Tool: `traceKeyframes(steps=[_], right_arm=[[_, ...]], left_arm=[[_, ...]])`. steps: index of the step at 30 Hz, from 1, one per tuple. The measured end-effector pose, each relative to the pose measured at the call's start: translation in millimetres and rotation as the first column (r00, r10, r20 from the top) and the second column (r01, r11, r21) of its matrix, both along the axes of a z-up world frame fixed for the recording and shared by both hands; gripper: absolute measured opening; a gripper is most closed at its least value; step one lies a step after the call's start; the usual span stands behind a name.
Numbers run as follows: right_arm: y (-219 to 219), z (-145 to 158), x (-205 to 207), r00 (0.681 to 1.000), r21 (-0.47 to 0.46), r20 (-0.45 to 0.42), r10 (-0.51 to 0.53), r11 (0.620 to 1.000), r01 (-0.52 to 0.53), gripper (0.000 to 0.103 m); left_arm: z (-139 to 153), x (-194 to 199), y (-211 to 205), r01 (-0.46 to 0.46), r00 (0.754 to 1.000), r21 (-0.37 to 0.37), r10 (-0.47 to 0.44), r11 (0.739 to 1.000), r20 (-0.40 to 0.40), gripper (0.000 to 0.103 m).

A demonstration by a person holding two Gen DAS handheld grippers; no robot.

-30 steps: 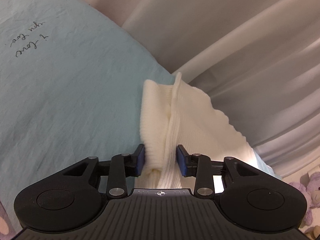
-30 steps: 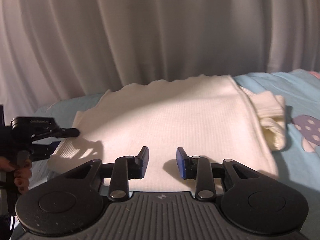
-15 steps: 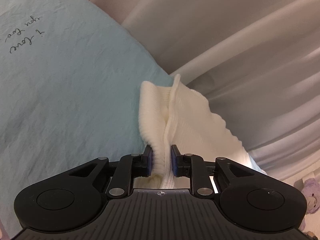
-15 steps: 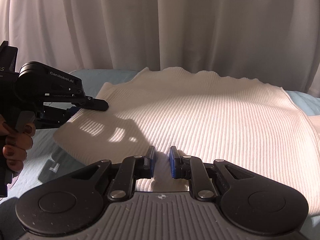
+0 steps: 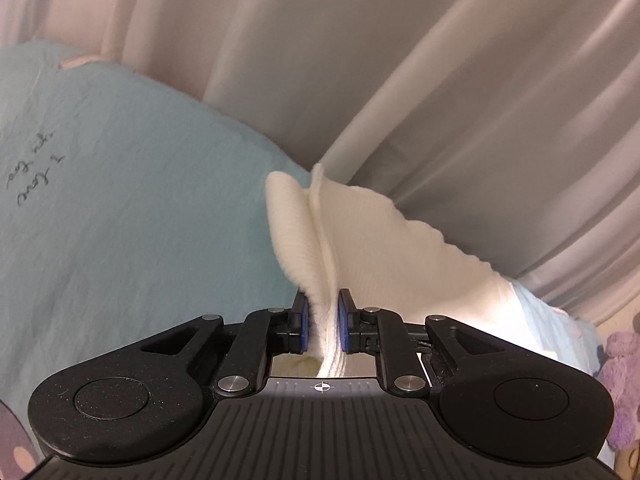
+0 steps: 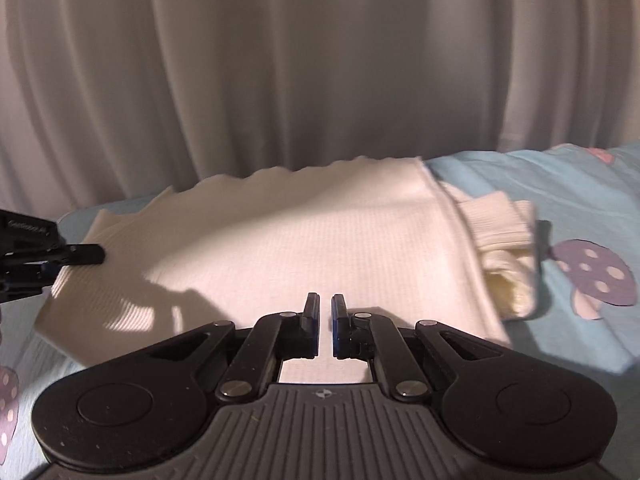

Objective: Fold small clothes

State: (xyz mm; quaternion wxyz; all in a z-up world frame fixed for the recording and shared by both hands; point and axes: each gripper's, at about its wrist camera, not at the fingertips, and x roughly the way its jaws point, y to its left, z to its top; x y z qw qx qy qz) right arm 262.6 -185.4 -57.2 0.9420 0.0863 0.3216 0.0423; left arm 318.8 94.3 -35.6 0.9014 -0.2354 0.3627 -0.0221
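Cream ribbed sweater (image 6: 280,248), edge bunched upright.

The pale pleated curtain (image 6: 320,72) closes the far side just behind the cream ribbed knit garment (image 6: 280,248). Bare light-blue printed bedsheet (image 5: 120,240) lies open to the left of the garment's pinched edge.

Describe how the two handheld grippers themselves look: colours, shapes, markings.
Both match. The left gripper and right gripper have matte black bodies with ribbed grey tops, round side discs, silver pivot screws, a small crosshair mark and blue finger pads. No cables or sleeves show.
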Motion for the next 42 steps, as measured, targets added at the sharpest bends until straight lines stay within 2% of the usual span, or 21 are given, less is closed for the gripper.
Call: traceKeyframes(steps=[5, 9, 11, 12, 13, 16, 18, 21, 22, 23, 25, 26, 29, 31, 33, 36, 38, 39, 41, 42], right_arm=[[-39.5, 5.8, -13.9, 0.993, 0.003, 0.021, -0.117, 0.993, 0.116, 0.005], [-49.7, -0.5, -19.2, 0.989, 0.0, -0.005, -0.149, 0.989, 0.149, 0.005], [-50.0, -4.0, -21.9, 0.989, -0.021, -0.012, -0.147, 0.989, 0.146, 0.005], [-48.7, -7.3, -18.4, 0.989, -0.027, -0.024, -0.146, 0.989, 0.146, 0.005], [-48.3, -11.6, -16.8, 0.989, -0.03, -0.041, -0.144, 0.989, 0.143, 0.005], [-47.1, -15.8, -17.2, 0.989, -0.036, -0.054, -0.139, 0.99, 0.137, 0.005], [-46.9, -14.2, -16.4, 0.989, -0.032, -0.051, -0.139, 0.99, 0.137, 0.005], [-46.6, -12.9, -14.3, 0.99, -0.033, -0.045, -0.137, 0.99, 0.135, 0.005], [-45.7, -13.1, -12.7, 0.99, -0.036, -0.046, -0.137, 0.99, 0.135, 0.005], [-44.5, -12.9, -12.7, 0.989, -0.038, -0.047, -0.137, 0.99, 0.136, 0.005], [-40.8, -13.3, -12.2, 0.989, -0.046, -0.056, -0.134, 0.99, 0.132, 0.005], [-39.0, -13.6, -12.3, 0.99, -0.052, -0.057, -0.131, 0.99, 0.128, 0.005], [-35.0, -15.0, -10.7, 0.991, -0.069, -0.064, -0.115, 0.991, 0.11, 0.005], [-33.9, -13.9, -9.2, 0.992, -0.081, -0.069, -0.102, 0.992, 0.097, 0.005], [-36.1, -10.2, -8.3, 0.992, -0.074, -0.071, -0.101, 0.993, 0.096, 0.005], [-40.2, 5.6, -9.8, 0.994, -0.009, -0.04, -0.097, 0.995, 0.097, 0.006], [-41.5, 15.9, -7.3, 0.998, 0.067, -0.02, -0.064, 0.996, 0.065, 0.009], [-41.4, 20.1, -2.5, 0.999, 0.134, -0.023, -0.036, 0.99, 0.039, 0.013], [-41.9, 19.6, 12.4, 0.998, 0.294, -0.055, 0.033, 0.956, -0.016, 0.036], [-41.8, 16.0, 22.7, 0.994, 0.381, -0.082, 0.077, 0.924, -0.04, 0.041]], left_arm=[[18.6, -1.9, -52.5, 0.121, 0.992, -0.097, -0.118, 0.988, 0.034, 0.016], [-7.5, 7.1, -90.0, 0.172, 0.984, -0.13, -0.177, 0.976, -0.026, 0.015], [-25.7, 9.6, -94.7, 0.168, 0.981, -0.17, -0.182, 0.971, -0.07, 0.015], [-30.6, 6.9, -94.5, 0.179, 0.979, -0.206, -0.195, 0.962, -0.059, 0.015], [-31.6, 6.4, -94.9, 0.19, 0.977, -0.211, -0.205, 0.959, -0.053, 0.017], [-21.8, 2.2, -88.4, 0.194, 0.974, -0.221, -0.215, 0.956, -0.071, 0.017], [-6.9, -7.4, -76.9, 0.2, 0.975, -0.245, -0.218, 0.948, -0.046, 0.022], [16.9, -29.9, -55.8, 0.165, 0.986, -0.222, -0.159, 0.961, 0.042, 0.028], [19.4, -34.1, -51.1, 0.14, 0.989, -0.184, -0.13, 0.973, 0.064, 0.029], [19.9, -35.4, -50.0, 0.111, 0.992, -0.114, -0.104, 0.987, 0.072, 0.029], [10.1, -30.7, -53.1, 0.067, 0.998, 0.008, -0.067, 0.998, 0.021, 0.029], [2.2, -28.8, -54.2, 0.065, 0.998, 0.02, -0.065, 0.998, -0.013, 0.029], [-27.0, -22.7, -64.6, 0.124, 0.986, -0.027, -0.126, 0.992, -0.106, 0.03], [-29.0, -23.7, -70.2, 0.125, 0.99, 0.002, -0.124, 0.992, -0.065, 0.034], [-28.5, -24.8, -70.7, 0.138, 0.989, 0.021, -0.136, 0.99, -0.063, 0.04], [-17.9, -29.3, -58.4, 0.115, 0.991, -0.007, -0.115, 0.993, -0.072, 0.05], [-8.9, -39.9, -44.6, 0.072, 0.997, -0.042, -0.073, 0.997, -0.039, 0.059], [-6.8, -43.3, -38.3, 0.047, 0.998, -0.043, -0.048, 0.998, -0.028, 0.06], [-5.6, -46.9, -28.0, -0.013, 1.0, -0.017, 0.013, 1.0, -0.023, 0.061], [-7.3, -47.0, -24.3, -0.035, 0.999, -0.004, 0.035, 0.999, -0.024, 0.062]])
